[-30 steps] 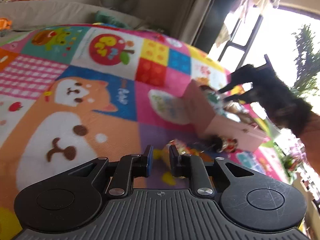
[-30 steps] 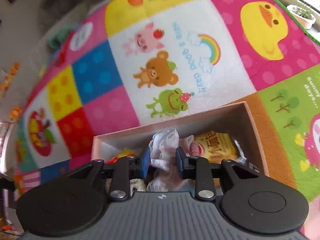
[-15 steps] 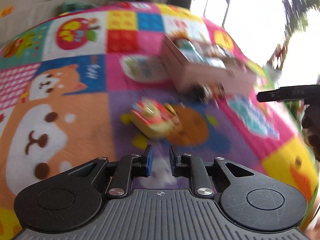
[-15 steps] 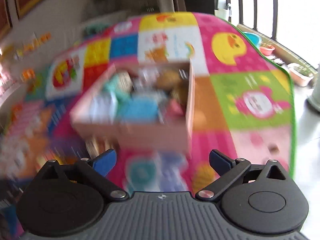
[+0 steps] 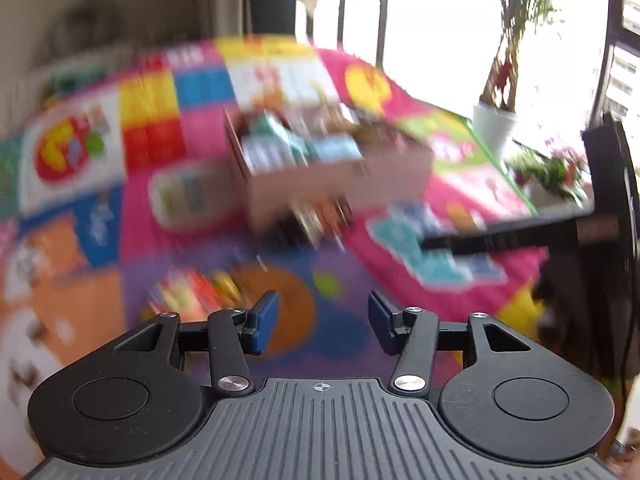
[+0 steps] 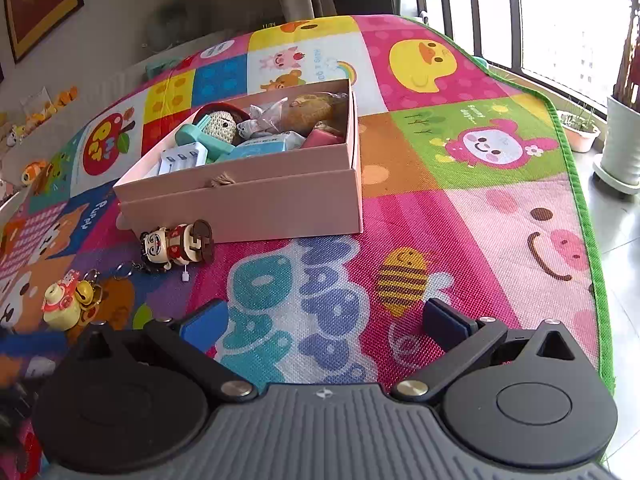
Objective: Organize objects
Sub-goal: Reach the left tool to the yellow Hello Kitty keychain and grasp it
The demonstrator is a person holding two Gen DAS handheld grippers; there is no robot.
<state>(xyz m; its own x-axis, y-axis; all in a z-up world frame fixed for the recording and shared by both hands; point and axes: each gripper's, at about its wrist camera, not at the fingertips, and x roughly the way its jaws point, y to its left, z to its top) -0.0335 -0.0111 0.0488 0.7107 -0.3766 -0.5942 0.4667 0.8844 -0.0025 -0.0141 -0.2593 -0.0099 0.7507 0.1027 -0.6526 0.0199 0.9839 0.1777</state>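
A pink box point(image 6: 240, 204) stands on the play mat, full of several small items. A cartoon figure keychain point(image 6: 176, 246) lies against its near wall. A yellow and red bell toy point(image 6: 68, 300) lies further left. My right gripper point(image 6: 324, 320) hovers over the mat in front of the box, jaws opening wide with nothing between them. The left wrist view is blurred. It shows the box point(image 5: 336, 172), the keychain point(image 5: 316, 220) and the bell toy point(image 5: 192, 296) just left of my left gripper point(image 5: 322, 320). Its jaws are opening and hold nothing.
The colourful play mat point(image 6: 460, 208) covers the floor, its green edge at the right. A white plant pot point(image 6: 624, 148) stands on the tiles by the window. Small toys point(image 6: 36, 112) line the left wall. My right gripper's finger point(image 5: 500, 240) crosses the left wrist view.
My right gripper let go of a white item in the box, pulled back and opened wide. My left gripper swung right past the bell toy and opened.
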